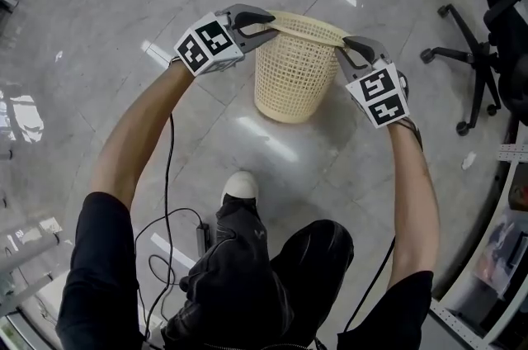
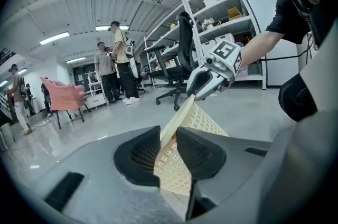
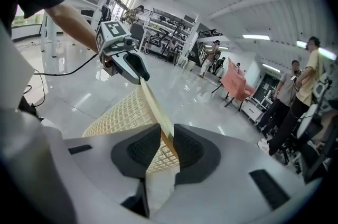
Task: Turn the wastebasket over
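A cream lattice wastebasket (image 1: pixel 290 84) hangs mouth-up just above the grey floor, in front of my legs. My left gripper (image 1: pixel 266 23) is shut on the rim's left side. My right gripper (image 1: pixel 345 49) is shut on the rim's right side. In the left gripper view the black pads (image 2: pixel 141 157) pinch the rim and mesh wall of the wastebasket (image 2: pixel 205 120), and the right gripper (image 2: pixel 193 95) bites the far rim. The right gripper view shows its own pads (image 3: pixel 191 150) clamped on the rim of the wastebasket (image 3: pixel 119 114), with the left gripper (image 3: pixel 140 76) opposite.
A black office chair (image 1: pixel 472 59) stands to the right, with shelving (image 2: pixel 222 22) behind it. Several people (image 2: pixel 112 64) stand far off by a pink chair (image 2: pixel 64 97). My shoe (image 1: pixel 241 185) is just behind the basket, and cables (image 1: pixel 165 253) trail on the floor at lower left.
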Motion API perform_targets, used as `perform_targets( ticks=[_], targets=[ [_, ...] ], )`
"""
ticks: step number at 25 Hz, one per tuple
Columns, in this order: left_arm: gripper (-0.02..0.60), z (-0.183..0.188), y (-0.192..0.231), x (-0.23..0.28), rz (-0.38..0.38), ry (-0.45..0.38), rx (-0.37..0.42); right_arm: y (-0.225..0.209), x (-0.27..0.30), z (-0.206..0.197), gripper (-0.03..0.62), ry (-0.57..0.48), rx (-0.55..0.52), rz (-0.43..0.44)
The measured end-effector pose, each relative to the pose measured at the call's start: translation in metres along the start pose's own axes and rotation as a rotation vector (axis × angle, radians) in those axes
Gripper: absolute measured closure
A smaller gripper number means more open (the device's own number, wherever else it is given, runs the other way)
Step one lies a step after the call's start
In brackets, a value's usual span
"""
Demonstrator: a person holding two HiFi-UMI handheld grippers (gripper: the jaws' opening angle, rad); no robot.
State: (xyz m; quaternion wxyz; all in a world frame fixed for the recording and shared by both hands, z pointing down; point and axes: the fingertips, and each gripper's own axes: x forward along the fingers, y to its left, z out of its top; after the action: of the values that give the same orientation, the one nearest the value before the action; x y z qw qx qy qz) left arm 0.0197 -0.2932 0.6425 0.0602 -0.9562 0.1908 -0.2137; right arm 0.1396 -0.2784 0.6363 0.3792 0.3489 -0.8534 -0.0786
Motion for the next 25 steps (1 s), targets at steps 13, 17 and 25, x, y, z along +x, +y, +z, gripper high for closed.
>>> perform_targets(
  ticks=[13,17,25],
  targets=[
    [0.382,-0.003,-0.03,-0.065,0.07,-0.14,-0.404,0.054,-0.036,0.006,0.525,-0.034,-0.045,0.026],
    [0.383,-0.004,-0.043,-0.072,0.188,-0.131,-0.384,0.08,-0.043,0.021,0.525,-0.058,-0.077,0.04],
    [0.408,-0.007,-0.057,-0.084,0.296,-0.202,-0.404,0.134,-0.043,0.05,0.526,-0.099,-0.14,0.104]
  ],
)
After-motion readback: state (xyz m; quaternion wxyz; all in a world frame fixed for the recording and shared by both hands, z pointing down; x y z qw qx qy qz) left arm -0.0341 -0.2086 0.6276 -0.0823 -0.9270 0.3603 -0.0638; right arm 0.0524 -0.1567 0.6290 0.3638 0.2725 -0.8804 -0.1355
